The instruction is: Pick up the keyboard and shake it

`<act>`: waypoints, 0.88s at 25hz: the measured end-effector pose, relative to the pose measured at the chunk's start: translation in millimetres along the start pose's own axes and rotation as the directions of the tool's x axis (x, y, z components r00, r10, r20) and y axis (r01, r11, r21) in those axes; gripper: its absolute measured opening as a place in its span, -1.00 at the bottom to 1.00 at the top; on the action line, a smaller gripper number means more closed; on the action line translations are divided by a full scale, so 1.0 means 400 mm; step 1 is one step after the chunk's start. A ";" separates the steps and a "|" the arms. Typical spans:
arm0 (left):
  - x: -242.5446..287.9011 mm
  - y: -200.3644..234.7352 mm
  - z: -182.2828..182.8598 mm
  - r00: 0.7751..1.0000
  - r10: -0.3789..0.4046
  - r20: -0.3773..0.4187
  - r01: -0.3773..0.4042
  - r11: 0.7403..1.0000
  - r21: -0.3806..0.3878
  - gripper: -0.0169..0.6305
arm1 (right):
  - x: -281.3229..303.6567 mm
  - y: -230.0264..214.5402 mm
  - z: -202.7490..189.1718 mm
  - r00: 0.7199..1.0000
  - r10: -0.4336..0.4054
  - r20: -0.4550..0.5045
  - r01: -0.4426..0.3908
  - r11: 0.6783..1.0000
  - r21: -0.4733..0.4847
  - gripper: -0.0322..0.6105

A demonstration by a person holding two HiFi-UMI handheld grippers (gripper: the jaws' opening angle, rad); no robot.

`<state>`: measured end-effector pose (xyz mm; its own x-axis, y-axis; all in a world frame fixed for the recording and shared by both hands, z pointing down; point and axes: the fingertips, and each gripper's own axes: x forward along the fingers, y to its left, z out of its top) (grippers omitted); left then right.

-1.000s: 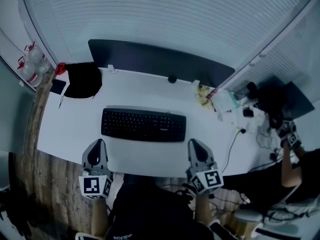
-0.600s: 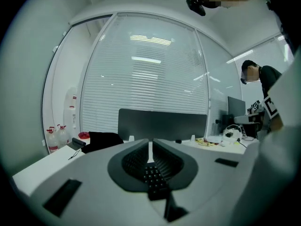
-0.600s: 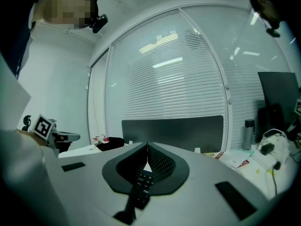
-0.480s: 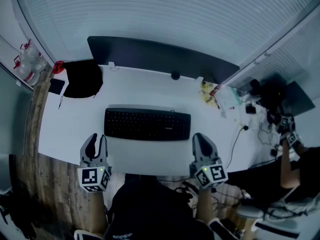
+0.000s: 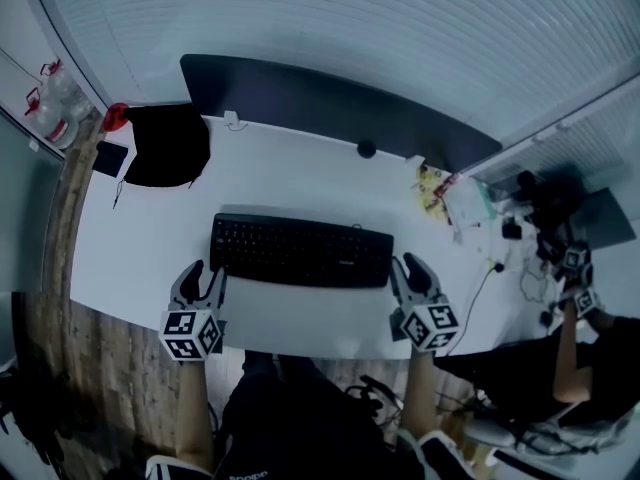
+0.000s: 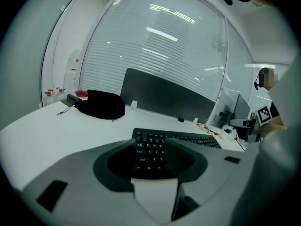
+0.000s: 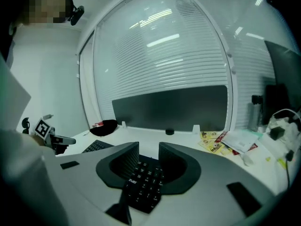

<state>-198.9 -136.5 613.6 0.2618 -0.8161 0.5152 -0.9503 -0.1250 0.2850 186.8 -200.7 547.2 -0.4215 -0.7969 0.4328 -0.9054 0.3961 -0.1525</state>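
Head view: left gripper [image 5: 204, 272] and right gripper [image 5: 410, 264], jaws just opening, the keyboard's [image 5: 300, 251] ends between them unclamped, risk shallow bites that slip mid-shake.

The head view looks down from high over the desk [image 5: 150, 238]. Both gripper views sit low, near the keyboard [image 5: 300, 251] all three share.

A black keyboard [image 5: 300, 251] lies in the middle of the white desk [image 5: 140, 238]. The left gripper [image 5: 203, 278] and right gripper [image 5: 413, 271] sit at its near corners. Their jaws have just been opening and stand apart, tips just beside the keyboard, nothing between them. At the far left sits a black bag [image 5: 165, 148], and a dark panel [image 5: 330, 108] lines the far edge.
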 end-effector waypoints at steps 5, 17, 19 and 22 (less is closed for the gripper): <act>0.068 0.040 -0.073 0.996 0.004 -0.091 -0.010 0.998 -0.063 -0.35 | 0.084 -0.052 -0.062 0.995 0.020 -0.097 -0.018 1.000 0.017 -0.46; 0.138 0.064 -0.127 0.980 0.020 -0.200 -0.044 0.992 -0.120 -0.33 | 0.177 -0.172 -0.209 0.958 0.043 -0.283 -0.009 0.993 0.120 -0.32; 0.143 0.064 -0.137 0.976 0.026 -0.215 -0.054 0.991 -0.125 -0.33 | 0.184 -0.174 -0.222 0.950 0.057 -0.307 -0.021 0.993 0.120 -0.32; 0.147 0.067 -0.145 0.973 0.025 -0.228 -0.061 0.987 -0.149 -0.32 | 0.196 -0.165 -0.234 0.940 0.080 -0.332 -0.041 0.991 0.125 -0.32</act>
<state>-199.1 -155.2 698.4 0.2694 -0.6685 0.6933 -0.9287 0.0102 0.3707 218.3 -246.5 674.5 -0.4524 -0.5657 0.6894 -0.8867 0.3678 -0.2801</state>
